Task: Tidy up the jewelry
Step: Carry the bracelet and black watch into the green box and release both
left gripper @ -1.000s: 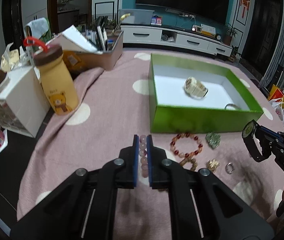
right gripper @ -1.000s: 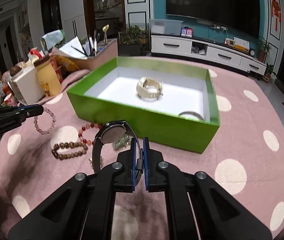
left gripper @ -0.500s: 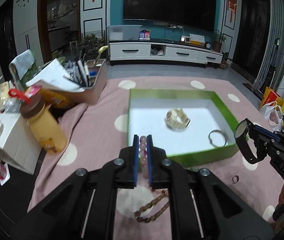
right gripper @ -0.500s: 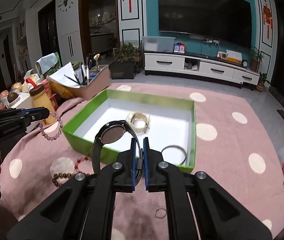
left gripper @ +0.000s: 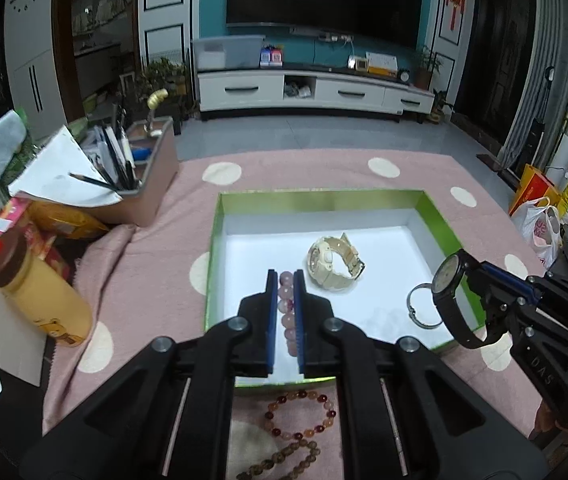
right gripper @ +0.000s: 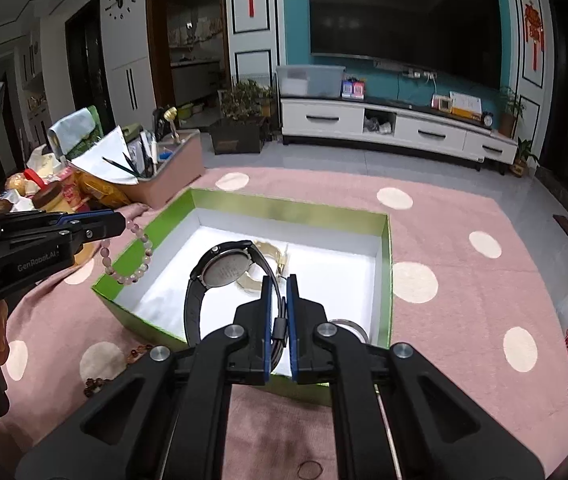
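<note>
left gripper (left gripper: 284, 284): i clench a pink bead bracelet (right gripper: 139, 258) above the green box's (left gripper: 324, 197) left edge.
right gripper (right gripper: 279, 290): i grip a black wristwatch (right gripper: 219, 276) over the box's white floor.

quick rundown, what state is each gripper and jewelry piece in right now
left gripper: shut on pink bead bracelet, above green box
right gripper: shut on black watch strap
cream watch: lying in box
silver bangle: lying in box
red bead bracelet: outside box, on cloth
</note>
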{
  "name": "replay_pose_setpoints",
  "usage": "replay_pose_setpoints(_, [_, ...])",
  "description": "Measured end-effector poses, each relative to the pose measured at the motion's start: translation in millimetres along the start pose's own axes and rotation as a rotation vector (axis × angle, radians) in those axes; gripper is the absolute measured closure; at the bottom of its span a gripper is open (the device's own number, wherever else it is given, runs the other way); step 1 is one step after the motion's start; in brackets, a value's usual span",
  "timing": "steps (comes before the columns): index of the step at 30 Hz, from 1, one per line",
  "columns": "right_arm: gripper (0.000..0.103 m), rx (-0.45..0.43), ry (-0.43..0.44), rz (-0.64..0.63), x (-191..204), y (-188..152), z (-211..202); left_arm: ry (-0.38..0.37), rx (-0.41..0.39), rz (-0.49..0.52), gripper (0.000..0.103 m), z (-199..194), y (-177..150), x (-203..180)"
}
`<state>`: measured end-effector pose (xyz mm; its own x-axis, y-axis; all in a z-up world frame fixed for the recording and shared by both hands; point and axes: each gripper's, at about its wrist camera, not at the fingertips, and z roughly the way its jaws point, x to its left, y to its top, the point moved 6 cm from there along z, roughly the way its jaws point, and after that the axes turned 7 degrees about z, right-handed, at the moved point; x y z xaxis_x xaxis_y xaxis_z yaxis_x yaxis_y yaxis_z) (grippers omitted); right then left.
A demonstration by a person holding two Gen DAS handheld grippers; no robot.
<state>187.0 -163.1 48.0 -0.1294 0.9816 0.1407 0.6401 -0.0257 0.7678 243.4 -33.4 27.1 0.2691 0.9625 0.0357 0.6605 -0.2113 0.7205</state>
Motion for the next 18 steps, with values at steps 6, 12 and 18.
replay_pose_setpoints(6, [0.097,0.092,-0.015,0.015,-7.2,-11.4,32.5,0.001,0.091,-0.004,0.096,39.6,-11.0,1.6])
replay_pose_setpoints(12, [0.097,0.117,-0.037,0.016,-11.3,-11.8,46.5,0.01,0.142,-0.006,0.096,62.5,-17.9,0.9])
replay_pose_setpoints(18, [0.085,0.105,-0.041,0.039,-17.1,-6.9,46.4,0.001,0.131,-0.002,0.071,60.5,-17.2,-1.4])
